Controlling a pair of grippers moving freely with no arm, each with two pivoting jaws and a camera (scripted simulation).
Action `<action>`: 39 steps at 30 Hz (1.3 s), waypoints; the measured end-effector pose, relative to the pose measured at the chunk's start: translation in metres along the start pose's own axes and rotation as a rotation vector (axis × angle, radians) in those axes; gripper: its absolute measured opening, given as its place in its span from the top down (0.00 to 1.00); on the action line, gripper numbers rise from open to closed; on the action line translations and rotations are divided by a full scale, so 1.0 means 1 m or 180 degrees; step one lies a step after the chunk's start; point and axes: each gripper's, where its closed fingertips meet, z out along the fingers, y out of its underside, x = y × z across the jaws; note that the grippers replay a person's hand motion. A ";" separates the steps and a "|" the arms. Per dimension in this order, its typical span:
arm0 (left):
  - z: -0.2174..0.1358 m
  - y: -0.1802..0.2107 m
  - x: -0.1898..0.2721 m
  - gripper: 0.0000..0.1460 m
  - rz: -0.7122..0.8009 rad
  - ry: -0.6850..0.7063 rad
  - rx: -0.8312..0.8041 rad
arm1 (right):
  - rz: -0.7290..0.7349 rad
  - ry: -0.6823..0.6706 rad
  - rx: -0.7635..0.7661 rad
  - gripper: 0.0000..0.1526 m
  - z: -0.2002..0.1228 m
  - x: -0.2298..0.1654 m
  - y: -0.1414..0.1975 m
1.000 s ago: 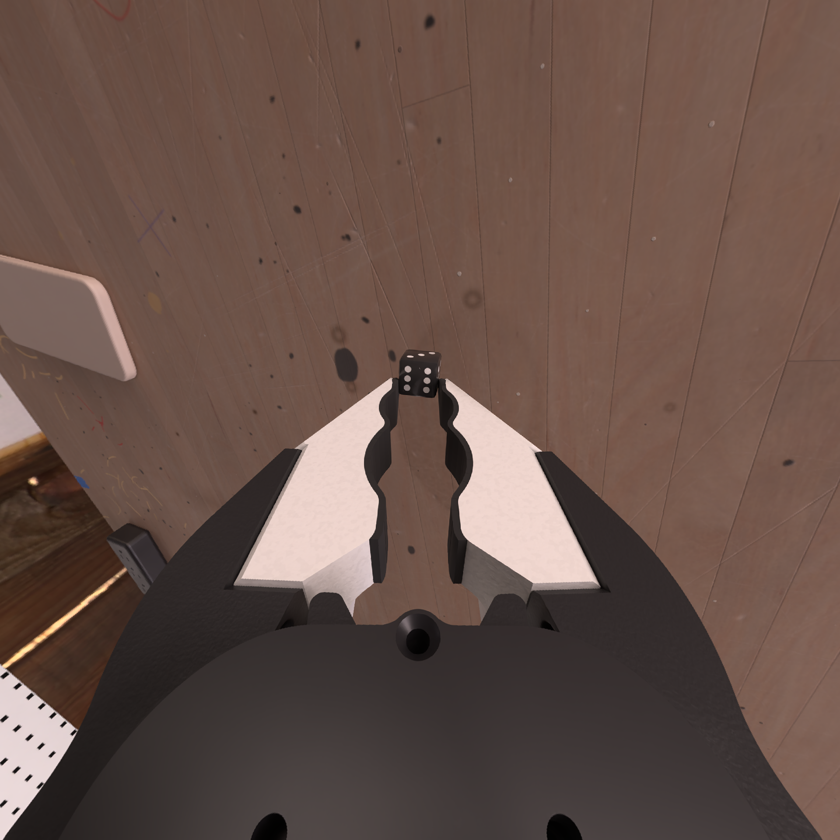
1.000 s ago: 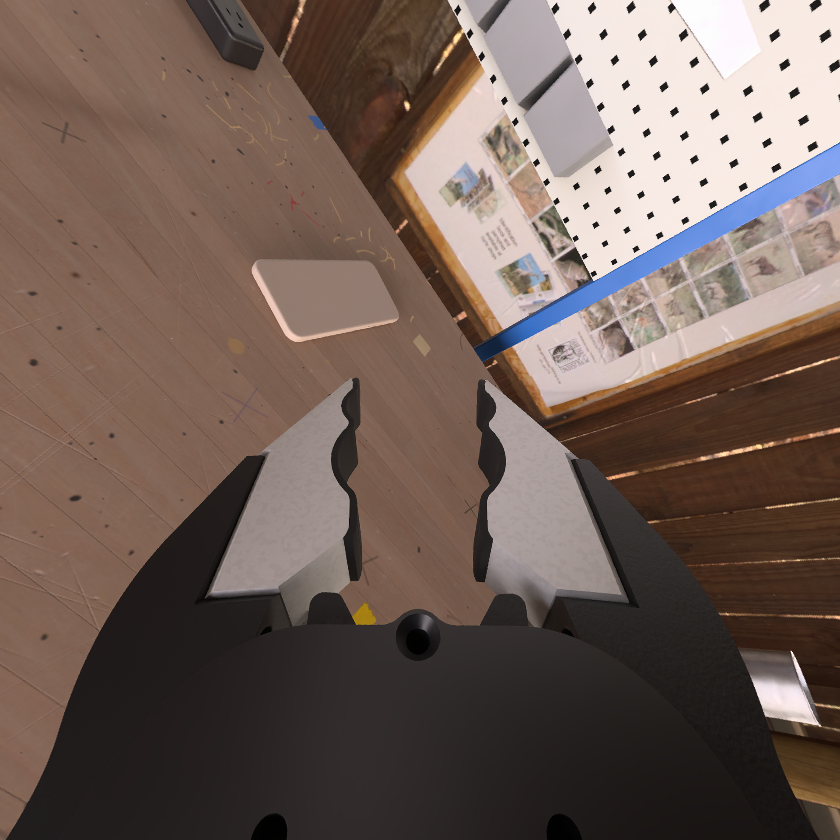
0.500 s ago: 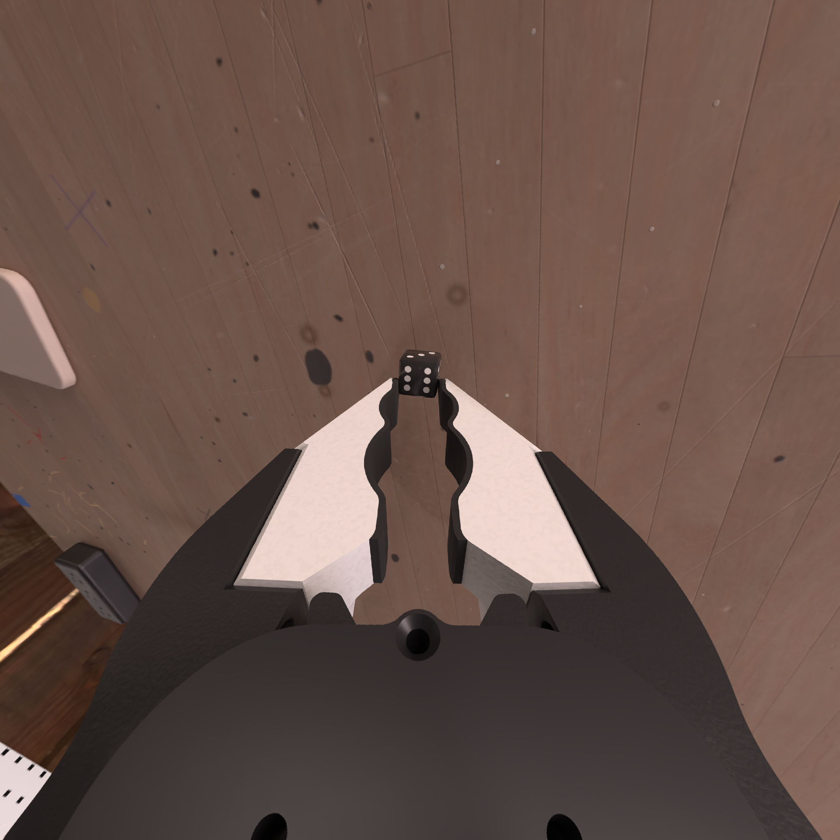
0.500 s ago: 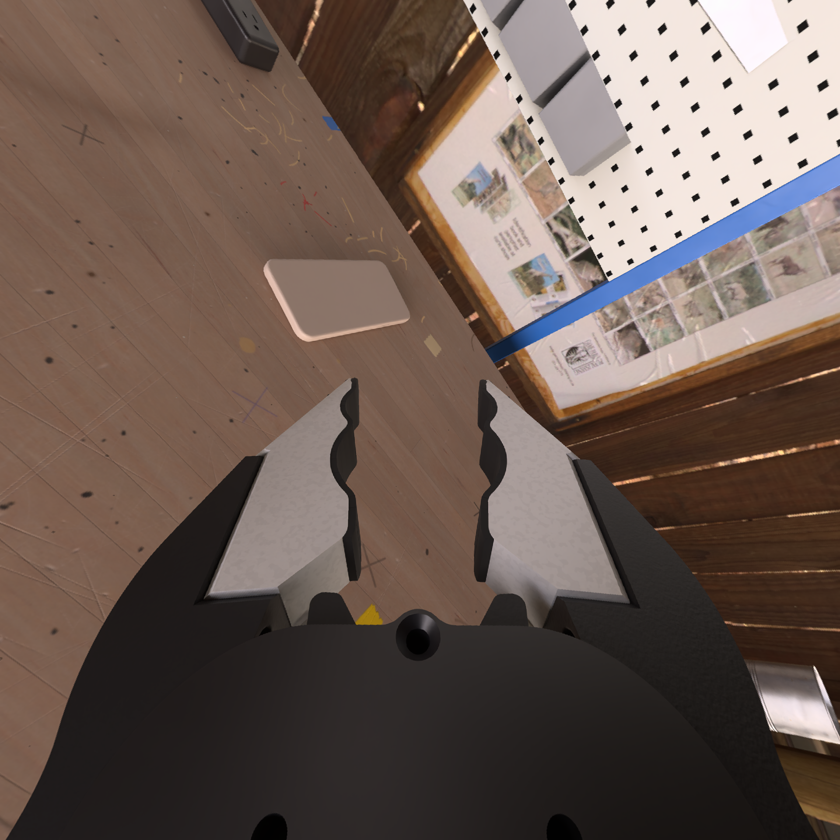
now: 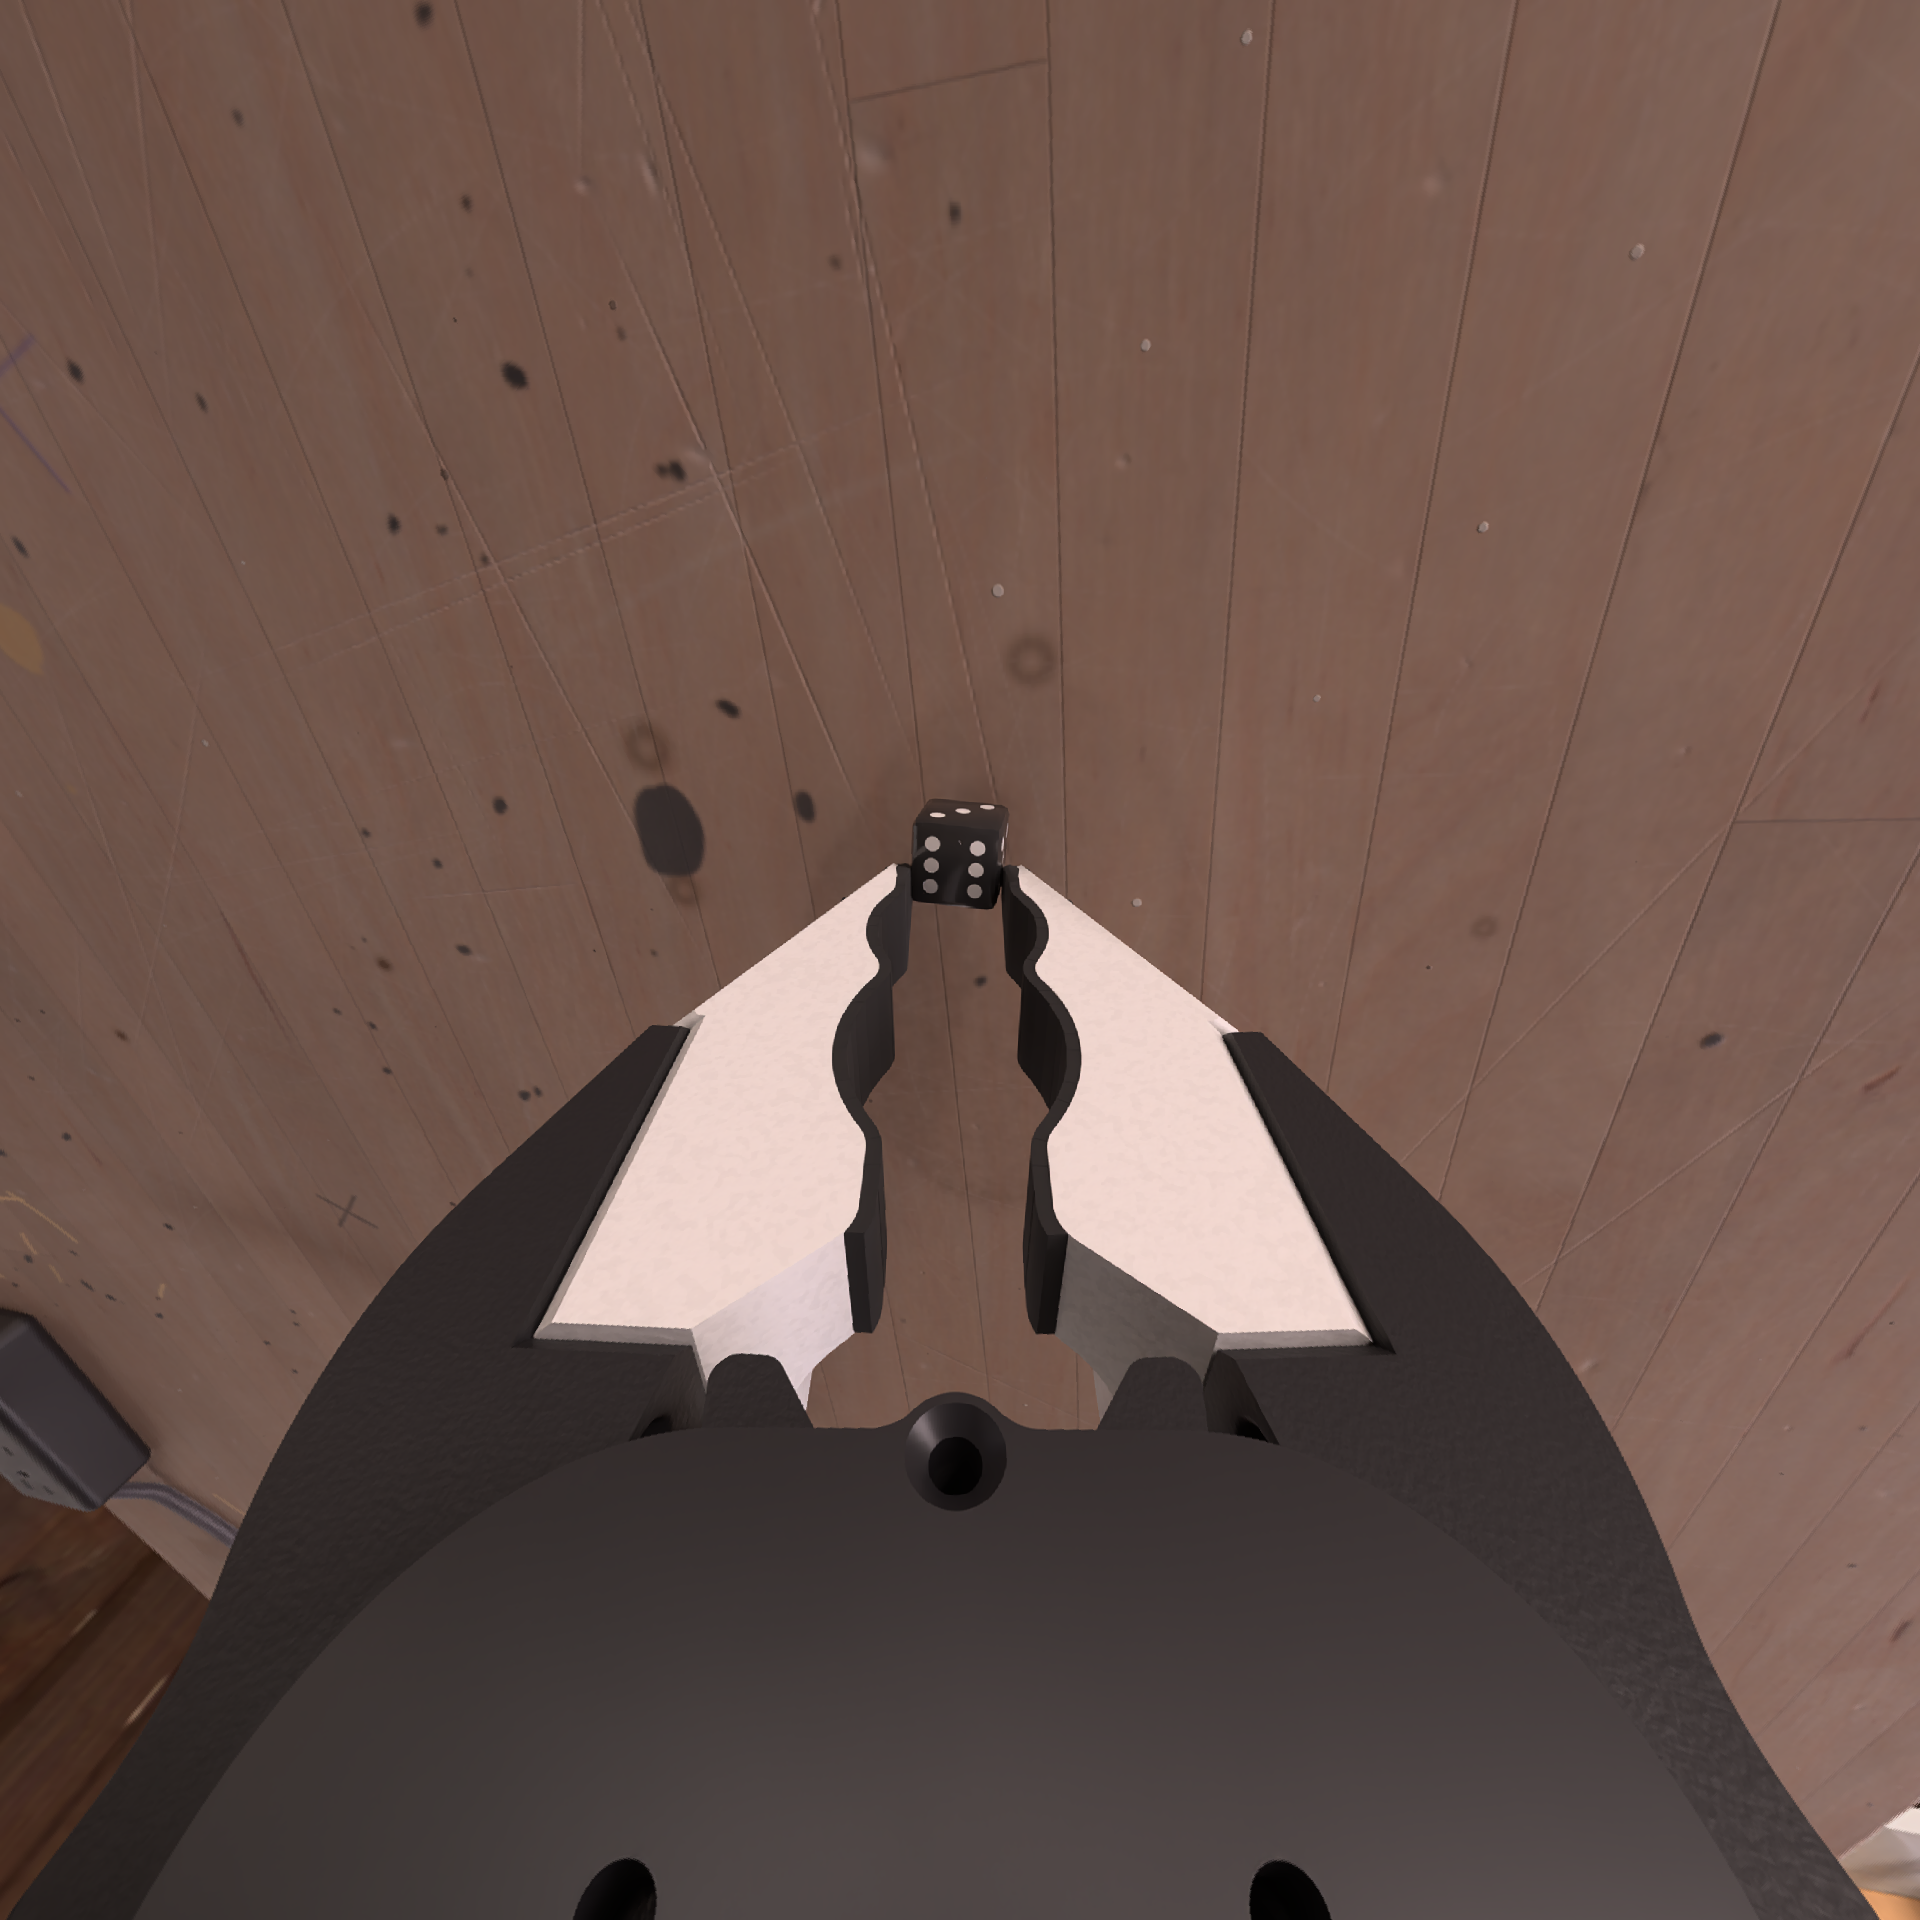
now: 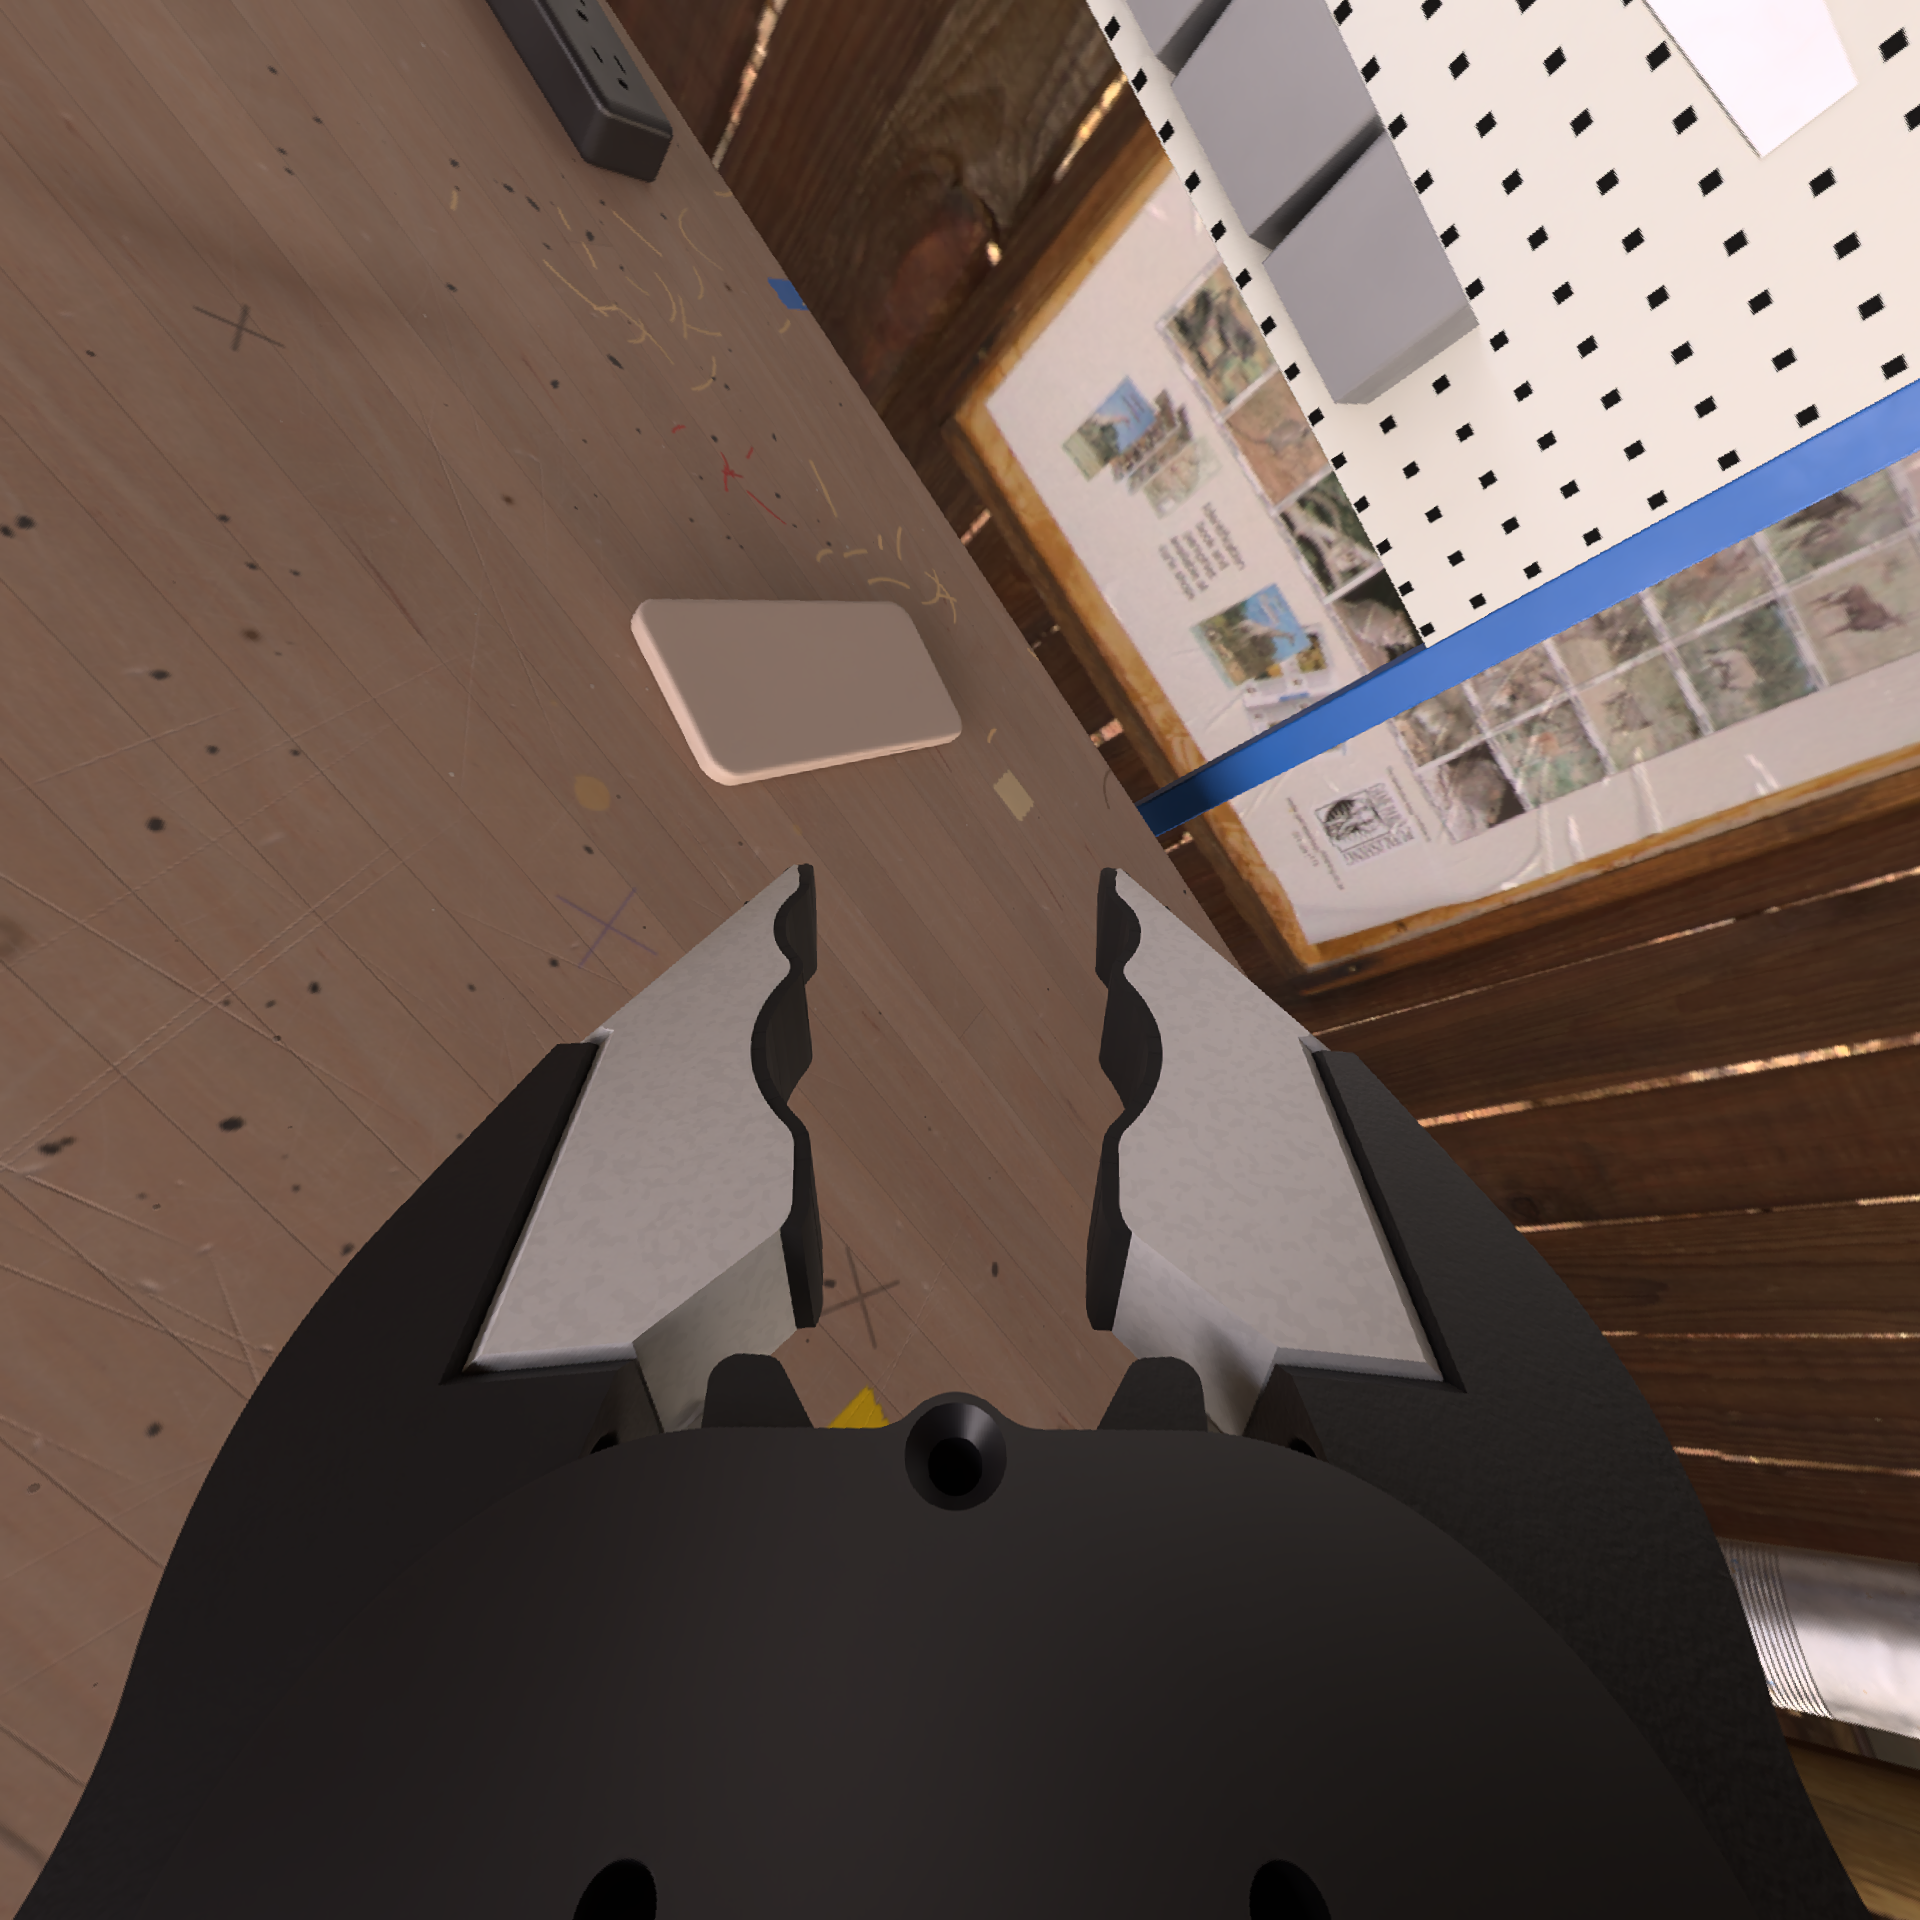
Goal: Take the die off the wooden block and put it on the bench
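My left gripper (image 5: pixel 957 883) is shut on a small black die (image 5: pixel 958 852) with white pips, pinched between its fingertips over the scratched brown bench top (image 5: pixel 1351 520). How far above the bench it is I cannot tell. The pale flat wooden block (image 6: pixel 792 687) lies on the bench in the right wrist view, near the bench's back edge, with nothing on it. My right gripper (image 6: pixel 954 896) is open and empty, a short way in front of the block and above the bench (image 6: pixel 260 727).
A black power strip (image 6: pixel 587 83) lies at the bench's far edge; it also shows in the left wrist view (image 5: pixel 52 1413). Behind the bench are a dark wood wall, a framed picture board (image 6: pixel 1351 644) and a white pegboard (image 6: pixel 1610 208) with grey bins.
My left gripper has moved on across the bench with the die; the wooden block has slid out of its view at the left. My right gripper has drifted slightly and stays open.
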 end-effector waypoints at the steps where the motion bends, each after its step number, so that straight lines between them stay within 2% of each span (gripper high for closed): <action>1: 0.000 0.000 0.000 0.88 -0.0013 -0.0001 0.0001 | 0.0000 -0.0002 0.0004 0.64 0.000 0.000 0.000; 4: 0.000 0.001 -0.001 0.85 -0.0041 0.0007 -0.0004 | 0.0007 -0.0013 0.0016 0.64 0.000 0.000 -0.001; 8: -0.005 0.003 0.000 0.69 -0.0177 0.0101 0.0041 | 0.0026 -0.0018 0.0034 0.65 -0.001 0.002 -0.001; 13: -0.028 0.002 -0.009 0.65 -0.0621 0.0053 0.0616 | 0.0214 0.0021 0.0155 0.64 -0.004 0.011 -0.002; 15: -0.045 0.000 -0.022 0.64 -0.0938 -0.0096 0.0985 | 0.0479 0.0092 0.0303 0.61 -0.001 0.018 -0.003; 18: -0.082 -0.008 -0.058 0.62 -0.1559 -0.0428 0.1727 | 0.1249 -0.0141 0.0513 0.53 0.013 0.013 0.001; 20: -0.112 -0.009 -0.092 0.60 -0.1999 -0.0785 0.2119 | 0.1704 -0.0325 0.0426 0.45 0.023 0.006 0.006; 21: -0.124 -0.009 -0.108 0.57 -0.2147 -0.0980 0.2213 | 0.1770 -0.0392 0.0367 0.42 0.024 0.002 0.005; 24: -0.152 -0.001 -0.152 0.50 -0.2348 -0.1626 0.2137 | 0.1521 -0.0265 0.0308 0.41 0.016 -0.004 -0.009; 27: -0.169 0.023 -0.188 0.52 -0.2422 -0.2574 0.1738 | 0.1125 -0.0228 0.0144 0.41 0.003 -0.020 -0.028; 30: -0.154 0.022 -0.197 0.56 -0.2357 -0.2576 0.1656 | 0.1054 -0.0390 0.0046 0.39 -0.004 -0.043 -0.041; 33: -0.143 0.020 -0.200 0.59 -0.2154 -0.2746 0.1418 | 0.0958 -0.0357 -0.0124 0.39 -0.001 -0.055 -0.040; 39: -0.132 0.006 -0.197 0.60 -0.2050 -0.2659 0.1453 | 0.1018 -0.0439 -0.0148 0.39 0.006 -0.066 -0.039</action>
